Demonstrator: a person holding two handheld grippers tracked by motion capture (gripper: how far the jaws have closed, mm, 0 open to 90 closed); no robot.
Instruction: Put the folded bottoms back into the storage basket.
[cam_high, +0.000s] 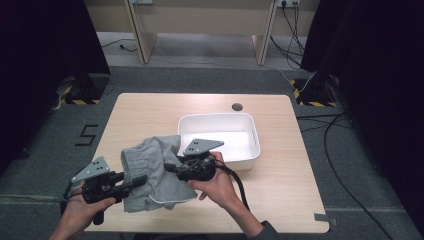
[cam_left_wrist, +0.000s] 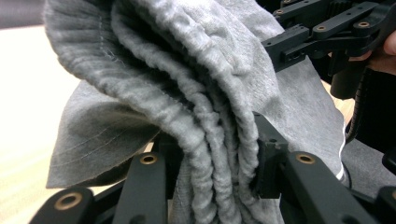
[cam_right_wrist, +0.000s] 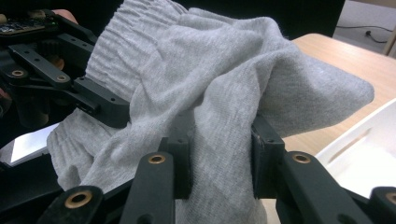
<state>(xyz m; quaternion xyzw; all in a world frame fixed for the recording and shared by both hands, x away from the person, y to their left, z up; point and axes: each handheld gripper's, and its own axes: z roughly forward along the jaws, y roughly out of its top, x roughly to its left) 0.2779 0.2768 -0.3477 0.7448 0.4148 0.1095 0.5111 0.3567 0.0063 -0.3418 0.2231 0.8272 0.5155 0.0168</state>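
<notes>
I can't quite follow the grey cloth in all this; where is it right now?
In the high view the grey cloth hangs over the table's near left part, pinched between the left gripper and right gripper, just left of the white tub.

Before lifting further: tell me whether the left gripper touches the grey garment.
Touching. In the left gripper view, the left gripper has both jaws pressed against the grey garment.

Grey garment (cam_high: 155, 175), white tub (cam_high: 220, 137), pale wood table (cam_high: 280, 190)

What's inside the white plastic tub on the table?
The white plastic tub looks empty: its bare white floor shows. A corner of the grey knit garment and the right gripper cover its near left corner, so that bit stays hidden.
</notes>
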